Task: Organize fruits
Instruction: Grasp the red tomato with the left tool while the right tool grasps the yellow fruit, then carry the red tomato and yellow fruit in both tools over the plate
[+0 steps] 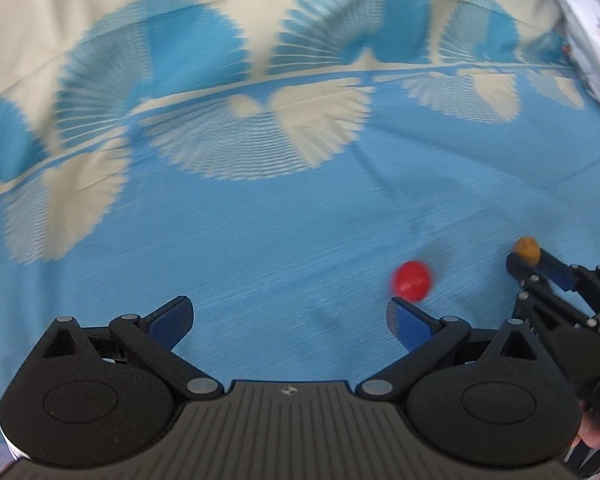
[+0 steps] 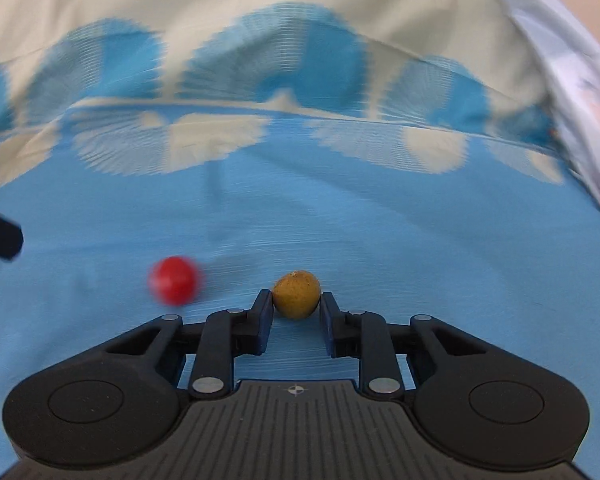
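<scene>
A small red round fruit [image 1: 412,281] lies on the blue cloth, just beyond my left gripper's right fingertip; it also shows in the right wrist view [image 2: 175,280], blurred. My left gripper [image 1: 290,314] is open and empty, its jaws wide apart. My right gripper [image 2: 296,300] is shut on a small yellow-brown oval fruit [image 2: 297,294], held at its fingertips. In the left wrist view the right gripper [image 1: 526,262] sits at the right with the yellow-brown fruit [image 1: 527,250] at its tip.
A blue and cream patterned cloth [image 1: 260,220] with fan shapes covers the whole surface. A pale printed fabric [image 2: 580,128] rises along the right edge. The tip of my left gripper [image 2: 0,236] shows at the left of the right wrist view.
</scene>
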`<state>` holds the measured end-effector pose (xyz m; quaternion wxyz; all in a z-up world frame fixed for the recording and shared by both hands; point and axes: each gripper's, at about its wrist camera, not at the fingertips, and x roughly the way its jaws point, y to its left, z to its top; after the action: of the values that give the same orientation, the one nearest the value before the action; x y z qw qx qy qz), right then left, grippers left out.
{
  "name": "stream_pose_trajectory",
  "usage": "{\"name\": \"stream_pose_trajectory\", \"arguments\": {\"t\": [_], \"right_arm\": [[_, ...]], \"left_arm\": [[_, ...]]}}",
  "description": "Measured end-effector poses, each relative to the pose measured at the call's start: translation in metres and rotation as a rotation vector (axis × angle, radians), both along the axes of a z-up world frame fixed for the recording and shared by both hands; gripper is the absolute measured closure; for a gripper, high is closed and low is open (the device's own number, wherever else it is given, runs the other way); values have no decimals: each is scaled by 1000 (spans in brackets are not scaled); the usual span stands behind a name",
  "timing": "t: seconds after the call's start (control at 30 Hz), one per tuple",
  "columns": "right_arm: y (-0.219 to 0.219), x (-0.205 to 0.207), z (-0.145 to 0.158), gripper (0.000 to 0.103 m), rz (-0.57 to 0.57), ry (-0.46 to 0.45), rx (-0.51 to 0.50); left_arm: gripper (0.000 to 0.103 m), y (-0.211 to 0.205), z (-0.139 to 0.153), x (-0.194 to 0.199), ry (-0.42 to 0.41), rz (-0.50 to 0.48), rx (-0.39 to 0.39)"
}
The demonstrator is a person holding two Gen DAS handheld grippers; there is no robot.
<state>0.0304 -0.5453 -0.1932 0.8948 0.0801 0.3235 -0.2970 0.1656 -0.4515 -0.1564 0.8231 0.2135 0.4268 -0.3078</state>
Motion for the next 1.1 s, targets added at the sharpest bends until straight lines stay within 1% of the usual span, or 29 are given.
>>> {"name": "stream_pose_trajectory", "arguments": {"t": [0.07, 0.1, 0.17, 0.2, 0.27, 0.3, 0.33, 0.37, 0.4, 0.5, 0.57, 0.63, 0.73, 0.8, 0.83, 0.9, 1.0, 1.1], "right_arm": [[-24, -12, 0, 77, -111, -18, 15], [-36, -18, -1, 77, -160, -26, 39], [-50, -25, -6, 77, -199, -33, 87], [-52, -27, -9, 77, -200, -47, 98], [-49, -25, -9, 77, -190, -39, 80], [-47, -24, -10, 77, -185, -38, 76], [-47, -23, -11, 76, -186, -38, 72], [-46, -22, -10, 76, -185, -41, 71], [-48, -21, -10, 76, -186, -46, 74], [-49, -22, -7, 77, -198, -71, 80], [-47, -25, -2, 77, -205, -111, 65], [-41, -28, 5, 77, -214, -143, 38], [-21, -39, 31, 77, -208, -181, 33], [0, -49, 57, 77, -161, -216, 38], [17, -59, 74, 77, -122, -243, 39], [52, -80, 101, 77, -44, -270, 47], [114, -112, 134, 77, 112, -270, 108], [169, -138, 155, 76, 235, -255, 179]], "left_arm": [[0, -24, -15, -3, 20, -59, 5], [0, -34, -22, -4, 19, -73, 20], [0, -47, -36, -4, 29, -95, 32], [2, -51, -40, -3, 44, -97, 28], [32, -53, -46, 0, 94, -109, -1], [46, -54, -46, -2, 83, -111, 3], [71, -53, -44, -4, 65, -128, -10], [72, -52, -40, -5, 78, -144, -17], [72, -49, -35, -6, 87, -129, -17], [72, -27, -10, -11, 56, -87, -21], [72, 2, 16, -17, 48, -51, -36], [72, 39, 44, -28, 29, -10, -32], [72, 101, 80, -49, 5, 55, -10], [72, 144, 101, -65, -1, 103, 0], [72, 164, 110, -73, -1, 128, 3], [72, 203, 125, -90, 2, 172, 2], [72, 253, 143, -117, 6, 210, -6], [72, 298, 156, -144, -1, 241, -30]]}}
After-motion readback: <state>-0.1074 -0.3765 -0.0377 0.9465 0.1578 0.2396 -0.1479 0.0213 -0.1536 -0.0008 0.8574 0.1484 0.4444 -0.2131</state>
